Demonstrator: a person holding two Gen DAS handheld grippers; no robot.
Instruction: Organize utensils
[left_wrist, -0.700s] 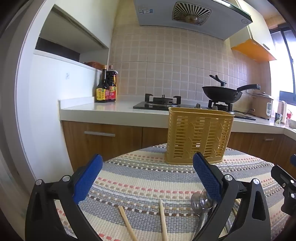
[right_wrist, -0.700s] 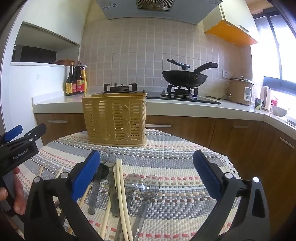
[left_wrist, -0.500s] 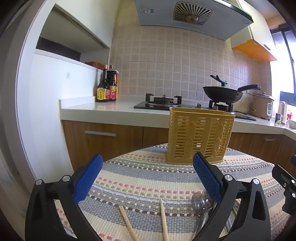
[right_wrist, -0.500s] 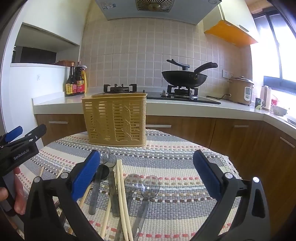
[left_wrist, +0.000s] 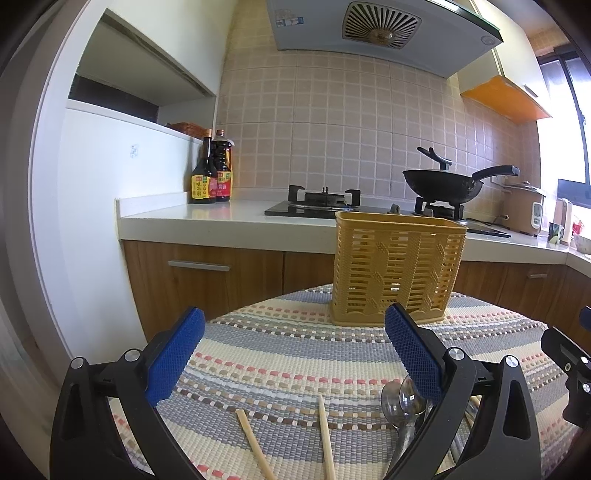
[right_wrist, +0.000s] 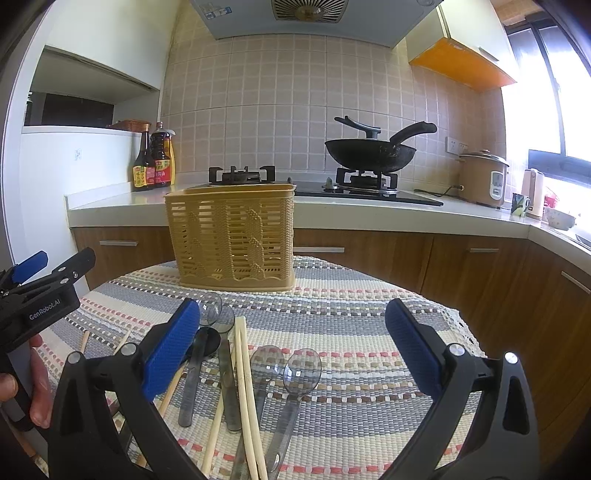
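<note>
A tan slotted utensil basket (left_wrist: 397, 267) (right_wrist: 232, 236) stands upright at the far side of a round table with a striped woven cloth (right_wrist: 362, 325). Clear plastic spoons (right_wrist: 295, 373) and wooden chopsticks (right_wrist: 245, 384) lie loose on the cloth in front of my right gripper (right_wrist: 291, 343), which is open and empty above them. My left gripper (left_wrist: 293, 350) is open and empty; two chopsticks (left_wrist: 325, 432) and a spoon (left_wrist: 404, 398) lie below it. The left gripper also shows at the left edge of the right wrist view (right_wrist: 40, 280).
Behind the table runs a kitchen counter (right_wrist: 406, 218) with a gas hob, a black wok (right_wrist: 369, 153), two sauce bottles (left_wrist: 212, 177) and a rice cooker (right_wrist: 484, 179). Wooden cabinets (left_wrist: 207, 277) stand below it. The table's edge curves off at the right (right_wrist: 461, 325).
Both grippers have stayed open and almost still. The left wrist view has shifted only slightly.
</note>
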